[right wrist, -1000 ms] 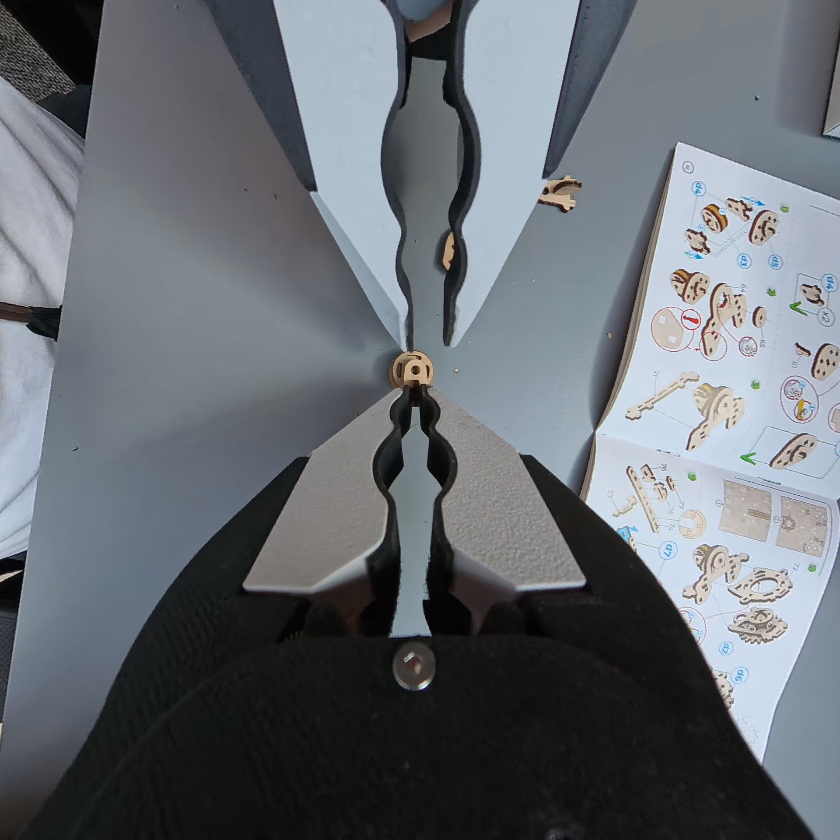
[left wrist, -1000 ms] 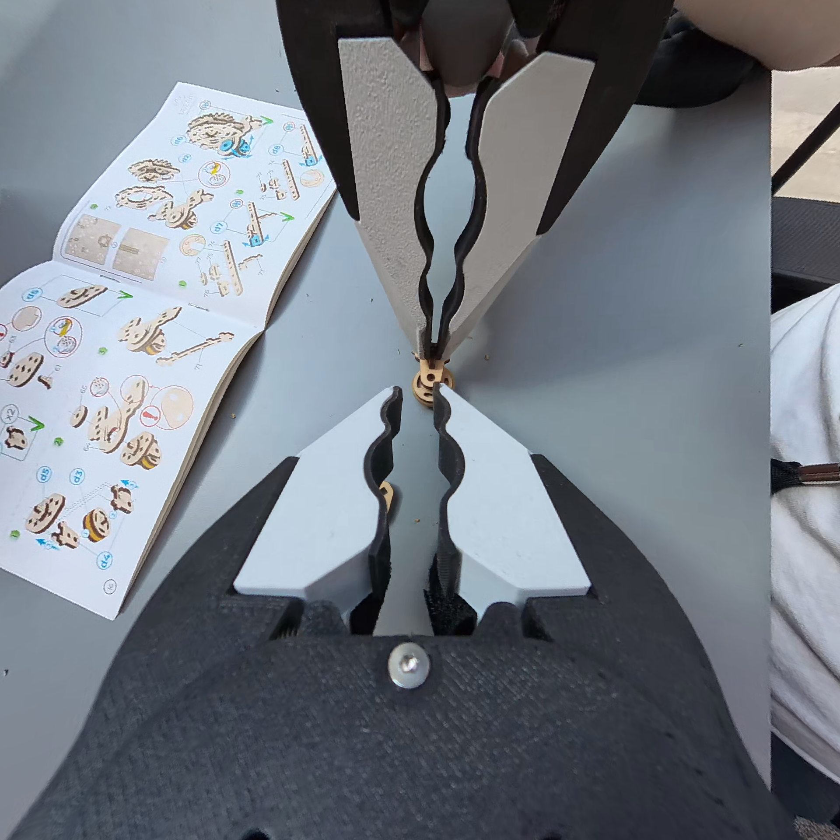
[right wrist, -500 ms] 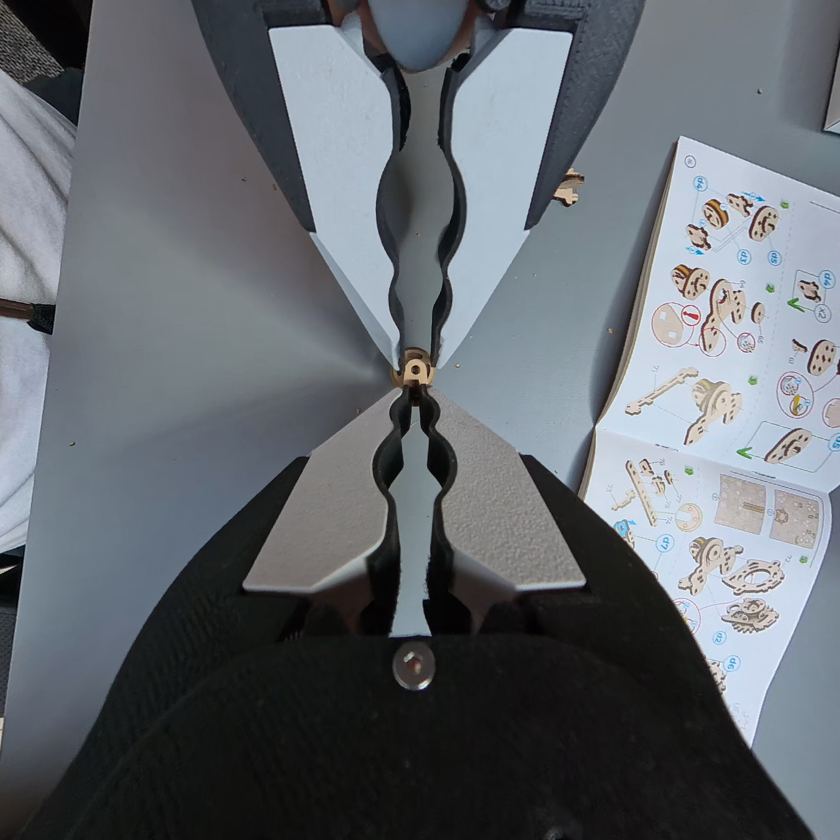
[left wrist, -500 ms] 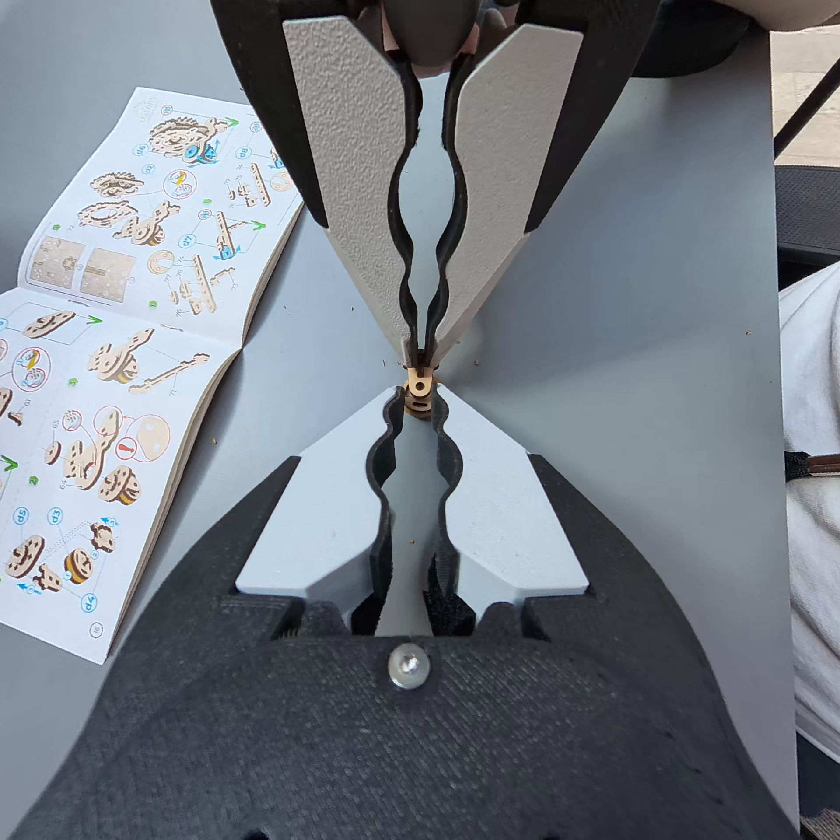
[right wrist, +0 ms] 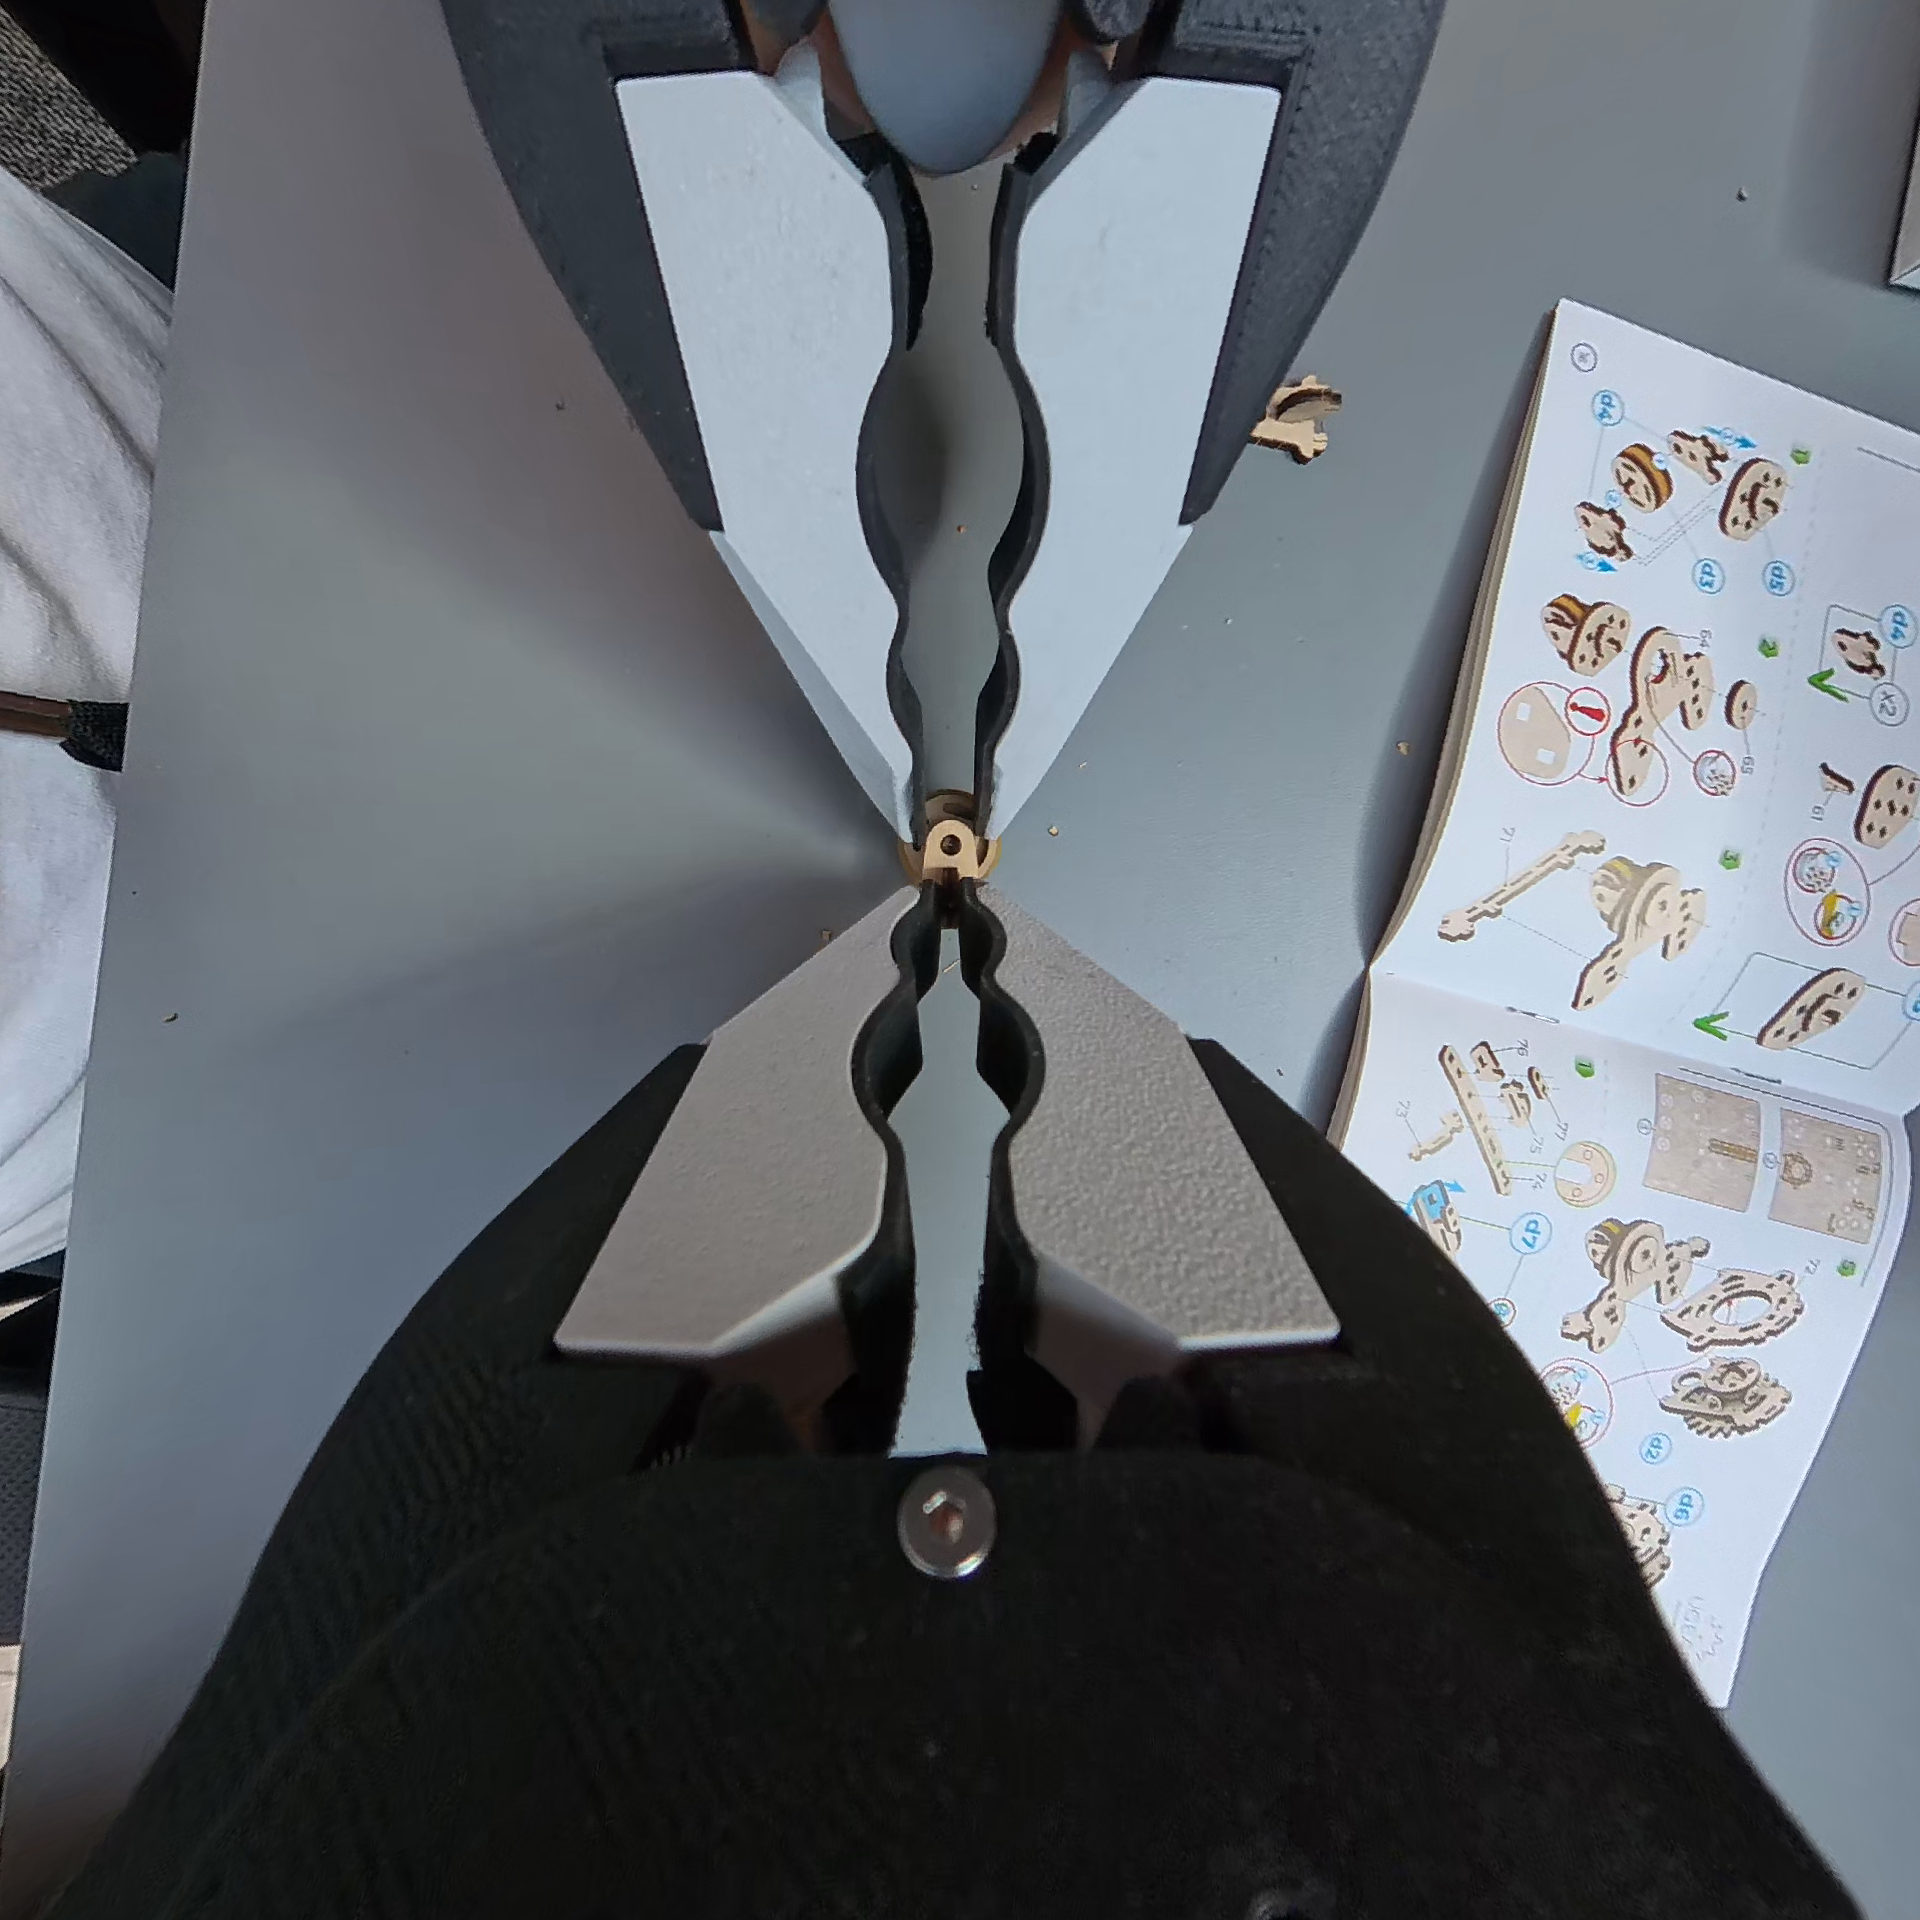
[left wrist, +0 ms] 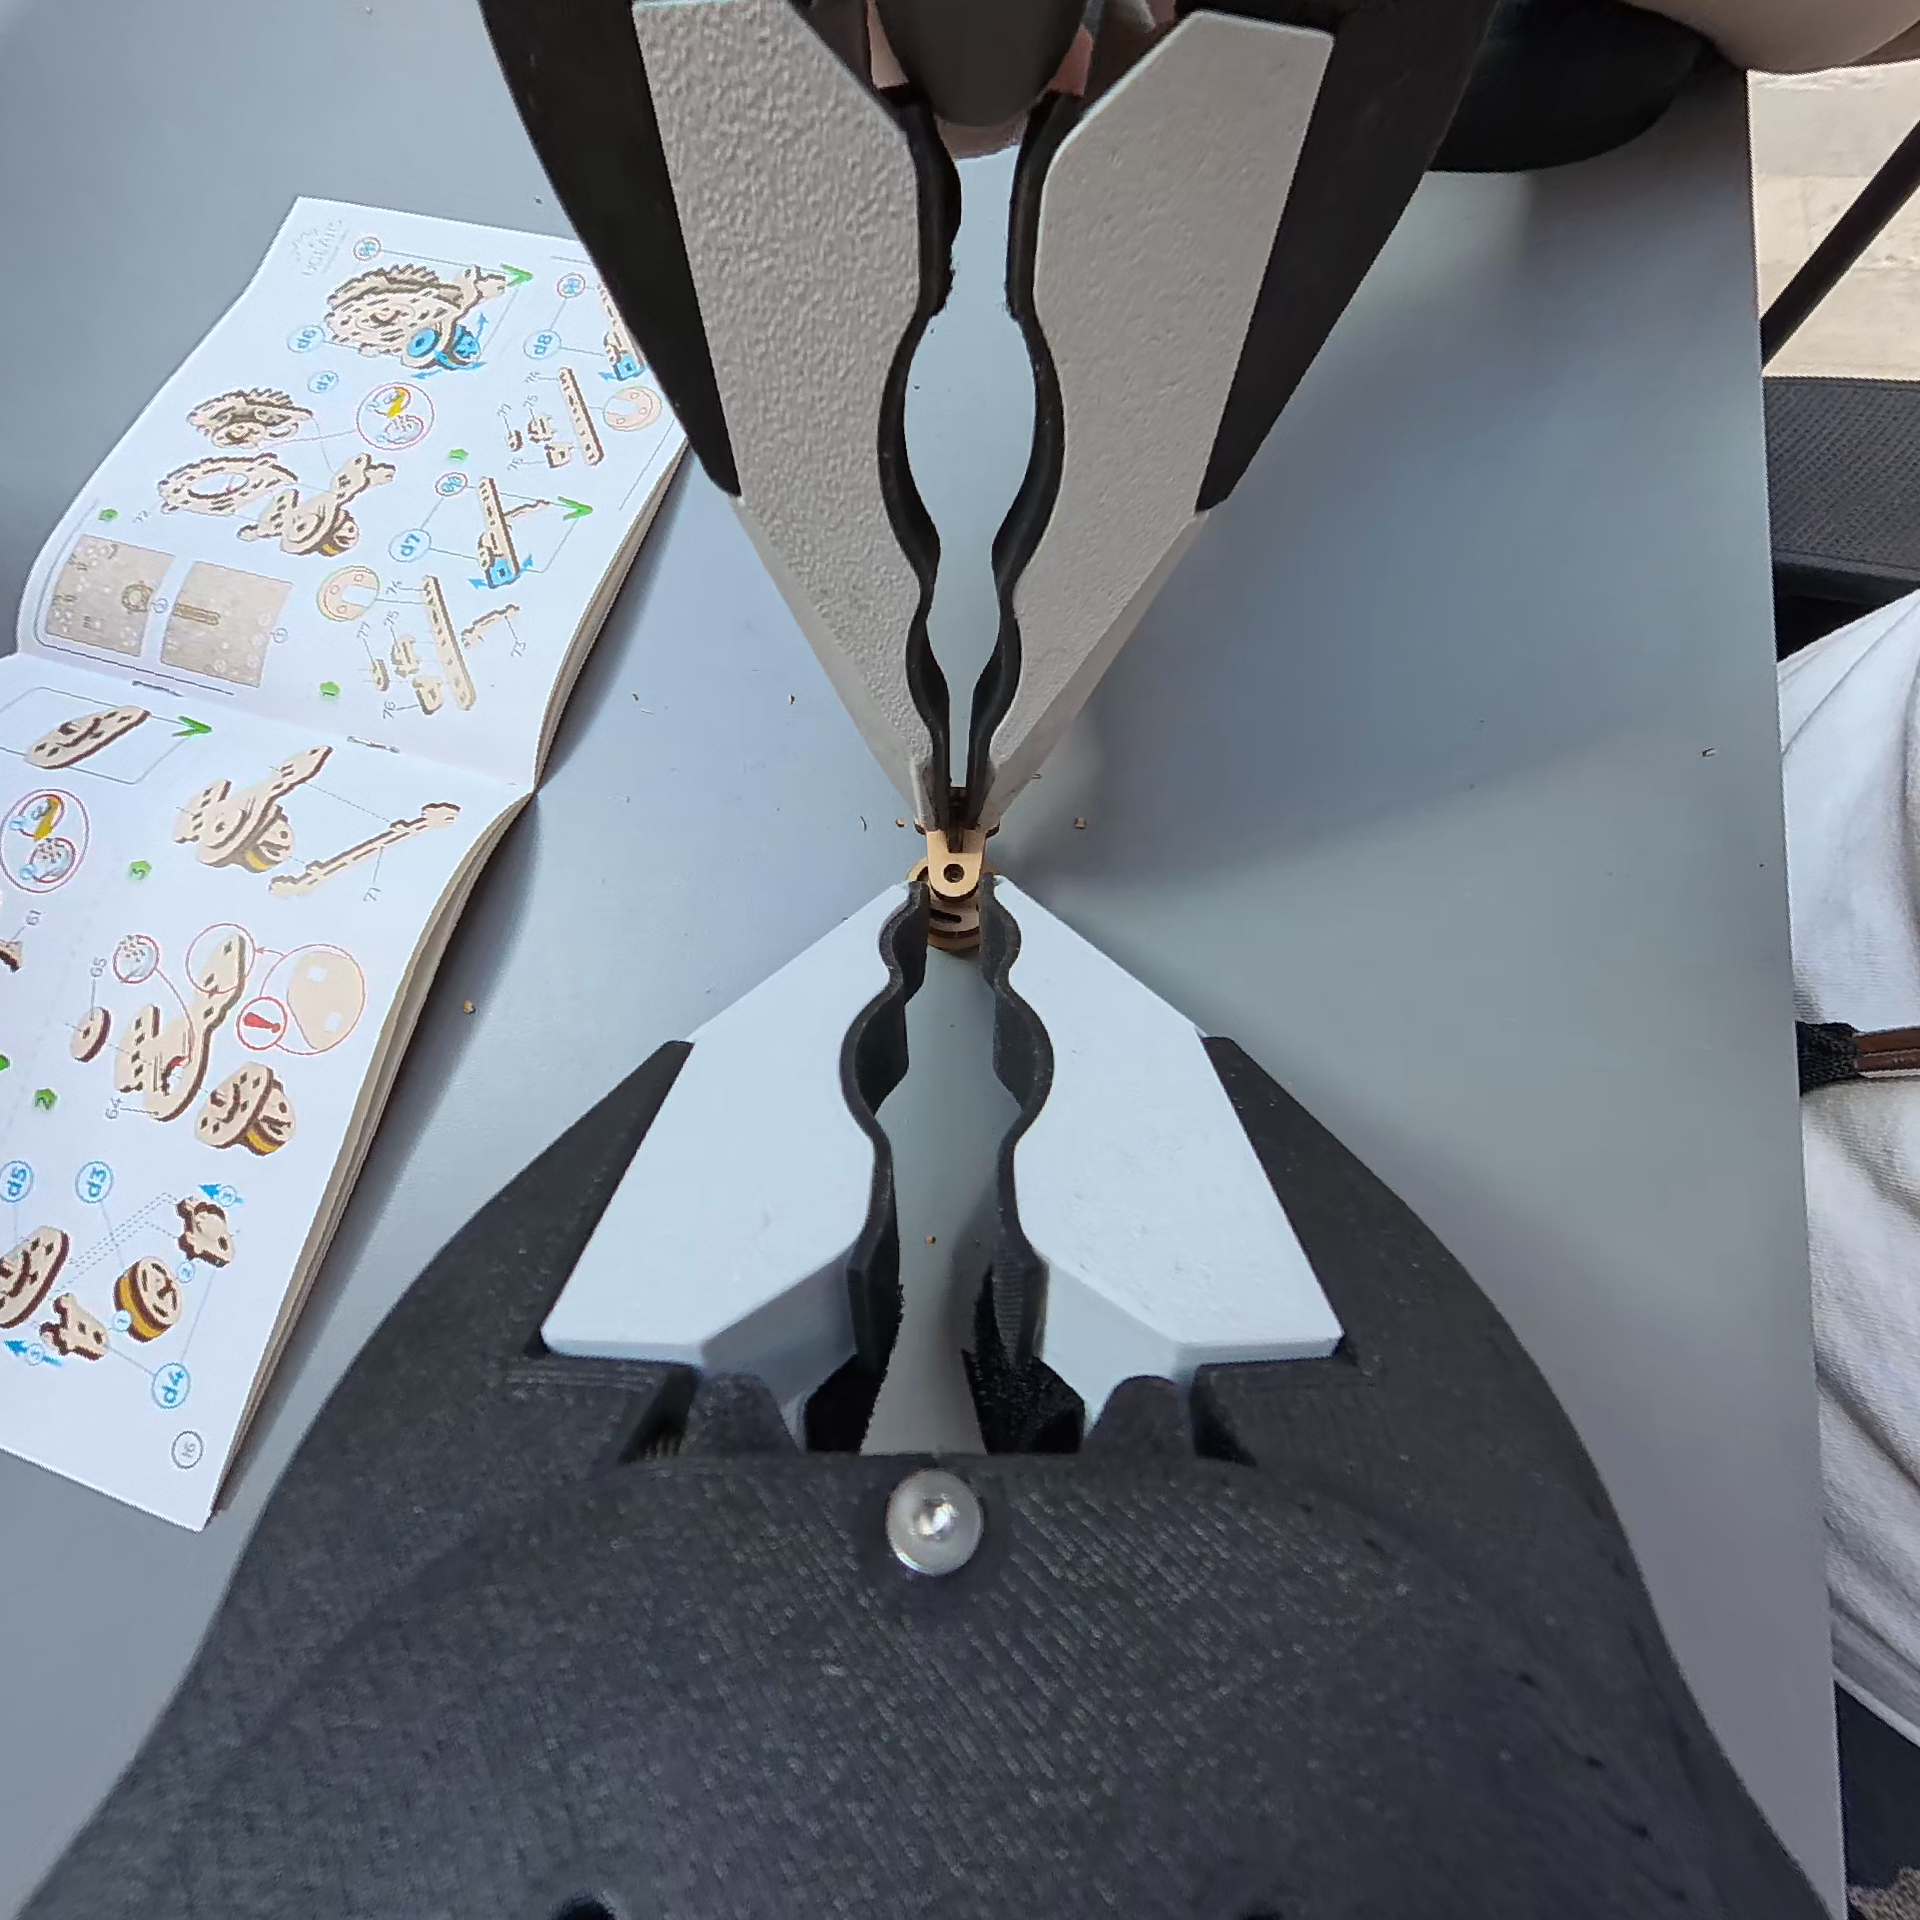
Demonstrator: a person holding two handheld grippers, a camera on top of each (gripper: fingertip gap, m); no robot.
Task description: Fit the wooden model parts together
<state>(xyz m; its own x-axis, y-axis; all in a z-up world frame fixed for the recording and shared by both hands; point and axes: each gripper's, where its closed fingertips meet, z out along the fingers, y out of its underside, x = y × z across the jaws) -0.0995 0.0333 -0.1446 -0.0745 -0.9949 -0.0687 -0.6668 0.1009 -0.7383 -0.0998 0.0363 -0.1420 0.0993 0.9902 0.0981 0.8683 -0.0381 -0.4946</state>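
Small wooden tab [left wrist: 953,864] touching round disc [left wrist: 953,921] — tip-to-tip.

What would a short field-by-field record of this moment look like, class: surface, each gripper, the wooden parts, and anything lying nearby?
surface: grey table
left gripper: shut on round wooden disc part
right gripper: shut on small wooden tab with a hole
parts: touching, tip to tip between both grippers
booklet: open instruction booklet on the table
loose piece: wooden part lying beside the left gripper
debris: wood crumbs scattered on the table
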